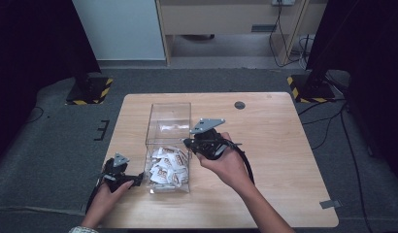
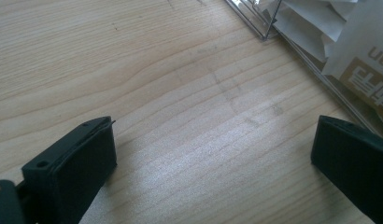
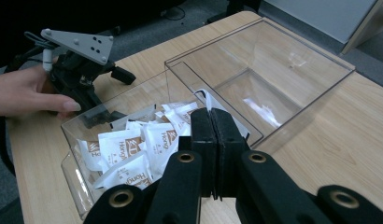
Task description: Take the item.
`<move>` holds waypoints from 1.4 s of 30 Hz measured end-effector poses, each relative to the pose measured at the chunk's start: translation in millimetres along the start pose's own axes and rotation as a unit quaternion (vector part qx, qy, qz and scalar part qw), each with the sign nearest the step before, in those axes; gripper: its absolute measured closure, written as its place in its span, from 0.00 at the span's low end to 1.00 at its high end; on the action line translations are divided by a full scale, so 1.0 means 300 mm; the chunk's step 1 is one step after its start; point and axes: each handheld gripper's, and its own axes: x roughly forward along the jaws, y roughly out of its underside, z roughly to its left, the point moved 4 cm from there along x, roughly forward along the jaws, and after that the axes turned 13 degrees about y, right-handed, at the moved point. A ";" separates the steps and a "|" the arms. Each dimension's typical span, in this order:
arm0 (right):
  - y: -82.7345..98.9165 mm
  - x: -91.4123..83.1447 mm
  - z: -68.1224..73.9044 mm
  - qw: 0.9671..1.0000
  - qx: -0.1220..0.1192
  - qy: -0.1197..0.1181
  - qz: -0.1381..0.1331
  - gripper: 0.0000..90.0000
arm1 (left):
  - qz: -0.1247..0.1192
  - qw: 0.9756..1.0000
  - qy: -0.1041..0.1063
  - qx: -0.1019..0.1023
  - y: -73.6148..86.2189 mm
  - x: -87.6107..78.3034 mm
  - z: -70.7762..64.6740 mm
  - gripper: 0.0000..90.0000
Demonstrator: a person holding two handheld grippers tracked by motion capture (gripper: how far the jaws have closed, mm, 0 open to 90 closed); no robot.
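Your left tool sits wide open at 9 o'clock of the clear box. Your right tool, at 3 o'clock, pinches a white packet; a bump could tip the box across the desk.

A clear box stands on the bench, left of its middle, divided into a near and a far compartment. Packets are heaped in the near compartment. The left gripper rests on the bench just left of the box's near corner, and the right gripper sits at the box's right wall.
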 end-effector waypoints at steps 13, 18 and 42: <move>0.015 -0.011 -0.051 1.000 0.005 0.018 0.002 0.99 | 0.000 1.000 0.000 0.001 0.000 0.000 0.000 0.00; 0.023 -0.014 -0.076 1.000 0.008 0.026 0.003 0.99 | 0.000 1.000 0.000 0.001 0.000 0.000 0.000 0.00; 0.053 -0.028 -0.205 0.997 0.030 0.067 0.002 0.99 | 0.000 1.000 0.000 0.001 0.000 0.000 0.000 0.00</move>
